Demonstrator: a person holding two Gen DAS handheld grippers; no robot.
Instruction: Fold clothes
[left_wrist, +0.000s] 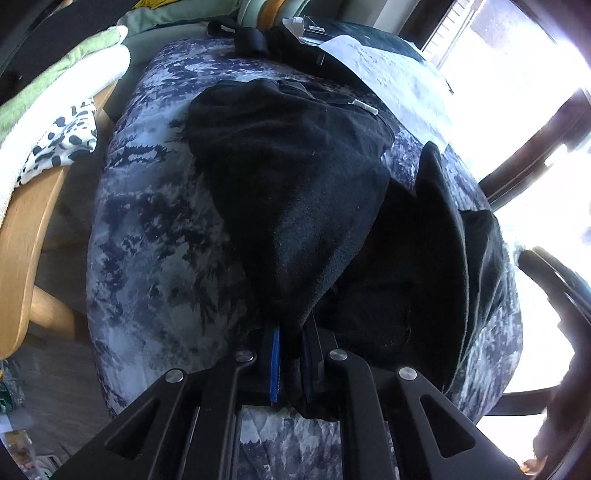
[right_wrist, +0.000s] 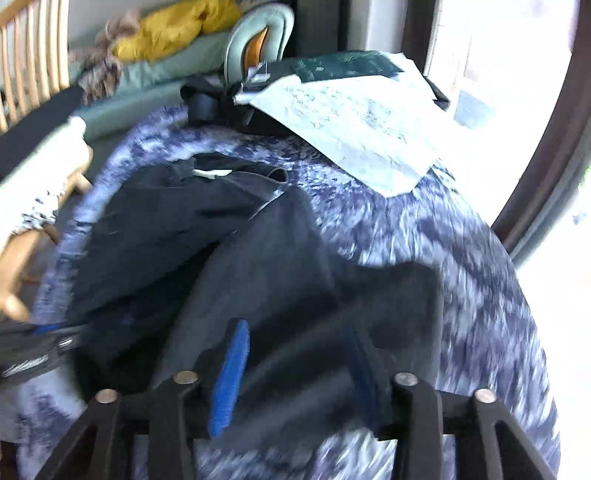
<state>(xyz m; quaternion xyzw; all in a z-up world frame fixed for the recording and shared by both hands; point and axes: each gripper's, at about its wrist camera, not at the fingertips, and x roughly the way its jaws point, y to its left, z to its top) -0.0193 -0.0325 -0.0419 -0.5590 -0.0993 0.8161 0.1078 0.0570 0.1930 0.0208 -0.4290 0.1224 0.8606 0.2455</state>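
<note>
The black garment (left_wrist: 295, 192) lies bunched on the blue-and-white mottled cover (left_wrist: 155, 258) of the counter, its near hem drawn up toward six o'clock. There the left gripper (left_wrist: 293, 354) is clenched on a fold of that hem, the fabric pinched between its blue pads. The right gripper (right_wrist: 295, 373) hangs released just over the same cloth, its jaws apart and nothing pressed between them. A sheet of white paper (right_wrist: 354, 122) rests on the cover at one o'clock, beyond the garment. Folded towels (left_wrist: 62, 85) sit on a wooden chair (left_wrist: 26, 236) at nine o'clock.
</note>
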